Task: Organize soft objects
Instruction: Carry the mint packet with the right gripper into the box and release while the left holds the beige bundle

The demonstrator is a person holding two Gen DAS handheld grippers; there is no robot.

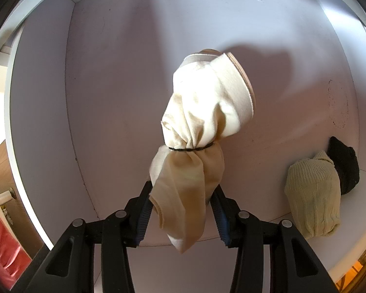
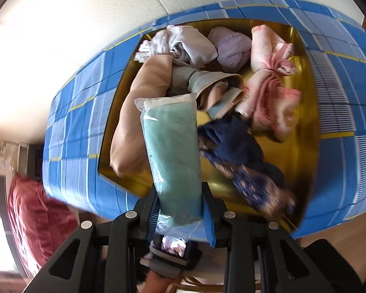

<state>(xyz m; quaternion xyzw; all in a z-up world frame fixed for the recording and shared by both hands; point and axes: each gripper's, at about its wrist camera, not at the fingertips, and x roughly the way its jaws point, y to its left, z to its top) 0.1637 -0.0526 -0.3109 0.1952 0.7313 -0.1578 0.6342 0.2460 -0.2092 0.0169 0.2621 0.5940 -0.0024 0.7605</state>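
Observation:
In the left wrist view my left gripper (image 1: 181,202) is shut on a cream cloth bundle (image 1: 202,112) tied with a black band, hanging over the floor of a white drawer (image 1: 114,97). A pale green knit roll (image 1: 313,195) and a black knit piece (image 1: 345,166) lie at the drawer's right. In the right wrist view my right gripper (image 2: 180,210) is shut on a teal cloth in a clear plastic bag (image 2: 173,151), held above a gold-lined box (image 2: 297,156) with blue checked sides. The box holds a beige roll (image 2: 139,112), pink cloths (image 2: 270,85), white pieces (image 2: 183,44) and a navy patterned cloth (image 2: 241,156).
The drawer's white walls (image 1: 17,112) rise at the left and far side. A red fabric (image 2: 36,217) lies at the lower left beyond the box, and also shows as a red cloth (image 1: 0,244) beside the drawer. A pale floor (image 2: 85,24) lies beyond the box.

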